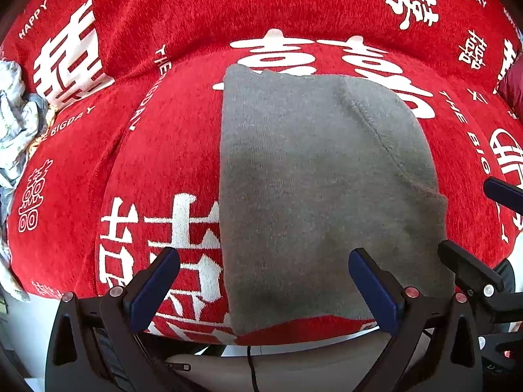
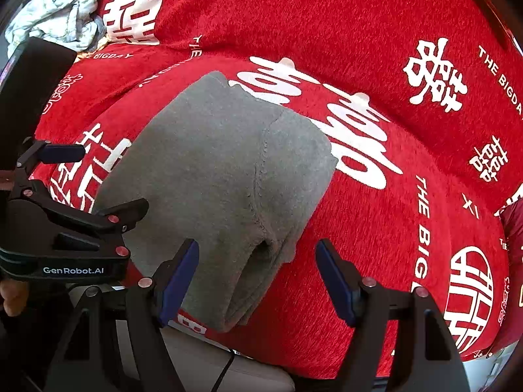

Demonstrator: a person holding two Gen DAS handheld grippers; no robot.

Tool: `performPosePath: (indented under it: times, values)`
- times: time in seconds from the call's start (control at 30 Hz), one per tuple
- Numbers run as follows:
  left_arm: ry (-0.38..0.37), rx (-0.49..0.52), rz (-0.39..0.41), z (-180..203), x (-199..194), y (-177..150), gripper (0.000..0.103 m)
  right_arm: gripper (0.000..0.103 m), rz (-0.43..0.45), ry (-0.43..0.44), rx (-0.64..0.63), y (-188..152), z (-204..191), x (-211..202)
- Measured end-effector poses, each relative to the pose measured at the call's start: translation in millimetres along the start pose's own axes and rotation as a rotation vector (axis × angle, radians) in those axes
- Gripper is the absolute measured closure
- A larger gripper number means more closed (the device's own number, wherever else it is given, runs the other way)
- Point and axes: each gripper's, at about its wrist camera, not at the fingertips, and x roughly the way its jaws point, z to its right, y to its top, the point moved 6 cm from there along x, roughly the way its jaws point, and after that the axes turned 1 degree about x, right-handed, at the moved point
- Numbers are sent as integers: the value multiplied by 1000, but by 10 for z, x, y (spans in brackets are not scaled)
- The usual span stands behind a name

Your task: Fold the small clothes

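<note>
On the red cover [image 1: 163, 163], folded grey garment [image 1: 310, 179] lies lengthwise away; both grippers' fingers spread.

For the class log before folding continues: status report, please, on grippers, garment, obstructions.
Left gripper open, right gripper open, both empty. Grey knitted garment folded flat on red printed blanket. Crumpled pale patterned cloth off to the side, not obstructing.

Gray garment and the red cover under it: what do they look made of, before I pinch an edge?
Gray garment: looks like a soft matte knit, perhaps fleece or sweatshirt jersey; fine ribbed texture and a fuzzy stitched seam show. Red cover: looks like a plush, chenille-like weave with short nap and white woven-in lettering. Both appear limp, not slick. The exact fiber cannot be told.
</note>
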Motion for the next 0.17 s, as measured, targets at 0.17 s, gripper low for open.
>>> performPosePath:
  times: [0.17]
  values:
    - [-6,1,-7,7,16,-17,0,26,-3,-3,0,-6,-14,6]
